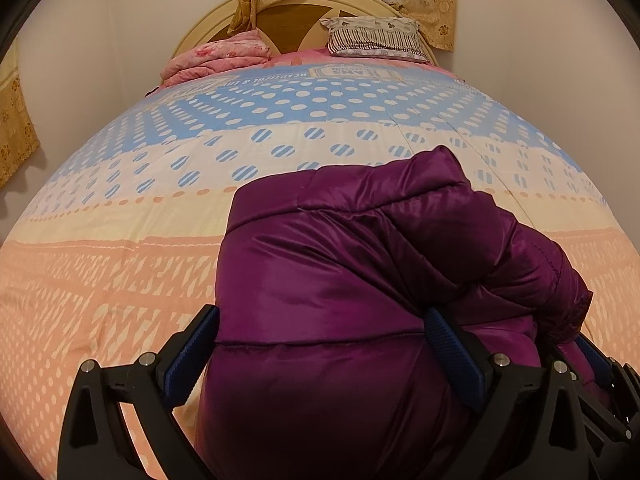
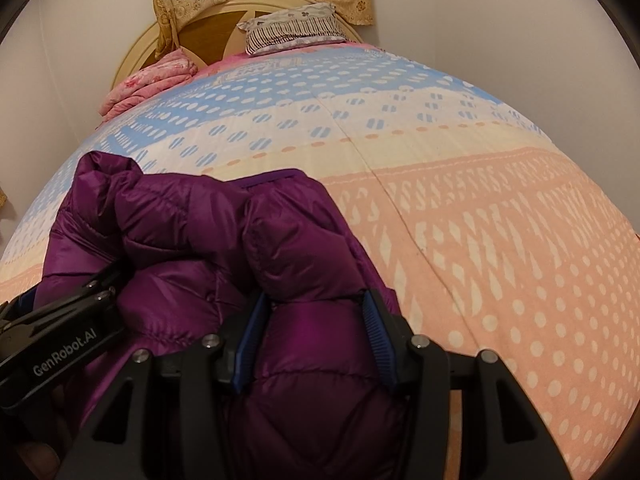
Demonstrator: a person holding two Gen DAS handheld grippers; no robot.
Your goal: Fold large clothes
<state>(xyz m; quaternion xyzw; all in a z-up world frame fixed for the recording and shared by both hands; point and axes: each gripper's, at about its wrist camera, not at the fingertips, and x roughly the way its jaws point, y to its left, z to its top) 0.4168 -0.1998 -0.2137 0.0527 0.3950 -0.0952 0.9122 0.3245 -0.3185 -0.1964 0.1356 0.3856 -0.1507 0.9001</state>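
1. Jacket [image 1: 360, 280] lies bunched on the bed [image 1: 120, 280].
2. Left gripper [image 1: 320, 344] and right gripper [image 2: 316, 340] each pinch padded folds.
3. Mid-fold, likely; next move needs both lifting together.

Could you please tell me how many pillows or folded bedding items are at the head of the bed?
2: a striped pillow leaning on the headboard to the right, and pink folded bedding at the left corner. More could be hidden behind them.

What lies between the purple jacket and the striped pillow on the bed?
Only bare patterned bedspread lies between the purple jacket and the striped pillow; both wrist views show this.
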